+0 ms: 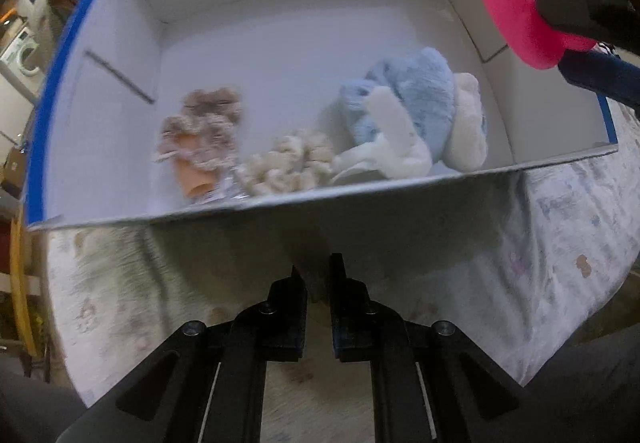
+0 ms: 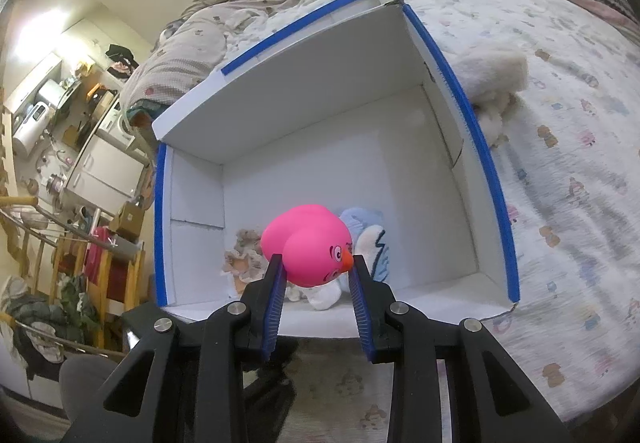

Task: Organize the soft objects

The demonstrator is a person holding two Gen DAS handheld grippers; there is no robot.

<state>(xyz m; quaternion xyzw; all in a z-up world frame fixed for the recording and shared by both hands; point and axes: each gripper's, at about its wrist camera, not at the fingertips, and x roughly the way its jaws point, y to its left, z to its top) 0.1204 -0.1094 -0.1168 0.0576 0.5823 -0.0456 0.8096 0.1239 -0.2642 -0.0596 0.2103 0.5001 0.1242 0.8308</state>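
Note:
A white box with blue-taped rim (image 1: 120, 147) (image 2: 492, 179) sits on the bed. Inside lie a blue and white plush toy (image 1: 404, 111) (image 2: 376, 243), a cream scrunchie (image 1: 288, 163) and a beige-pink crocheted piece (image 1: 204, 131) (image 2: 244, 255). My right gripper (image 2: 318, 267) is shut on a pink rubber duck (image 2: 308, 243) and holds it above the box's near edge; the duck also shows in the left wrist view (image 1: 516, 11) at the box's right rim. My left gripper (image 1: 318, 271) is nearly closed and empty, just outside the box's front wall.
The bed has a printed white sheet (image 2: 560, 123). A white fluffy plush (image 2: 496, 83) lies on it outside the box's right wall. Pillows and bedding (image 2: 224, 31) lie beyond the box. Cluttered shelves and appliances (image 2: 60, 123) stand left of the bed.

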